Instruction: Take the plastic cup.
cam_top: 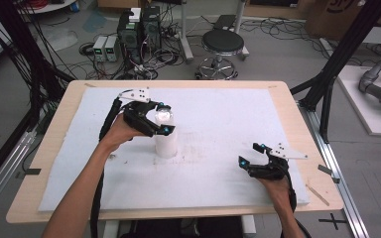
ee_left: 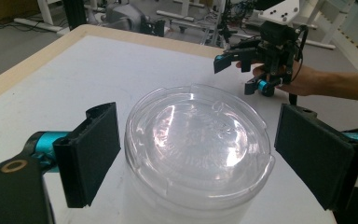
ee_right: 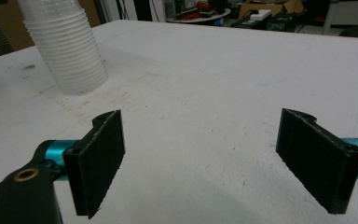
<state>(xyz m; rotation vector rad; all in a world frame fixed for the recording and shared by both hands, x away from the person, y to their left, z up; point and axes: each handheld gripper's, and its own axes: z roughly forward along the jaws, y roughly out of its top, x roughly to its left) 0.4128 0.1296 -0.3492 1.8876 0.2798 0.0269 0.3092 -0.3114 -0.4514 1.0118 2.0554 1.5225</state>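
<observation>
The left gripper (cam_top: 162, 119) sits at the top of a stack of clear plastic cups (cam_top: 166, 141), its jaws spread to either side of the rim. In the left gripper view the two black pads stand just clear of the stack's lid-like top (ee_left: 198, 142), one on each side, with a narrow gap showing at both; nothing is clamped. The right gripper (cam_top: 250, 153) rests low near the front right of the white mat (cam_top: 218, 109), jaws wide apart with only bare mat between them.

There are two grippers, one stack of cups, and one mat on one wooden table (cam_top: 54, 148). The stack stands upright left of the mat's centre; in the right gripper view it shows as many ribbed rims nested together (ee_right: 65, 46), too many to count.

Both of the person's forearms come in from the near edge. The left hand (cam_top: 121, 131) is raised and reaches across at stack height; the right hand (cam_top: 278, 186) lies low, well apart from the cups. Beyond the table stands one round black stool (cam_top: 222, 43).
</observation>
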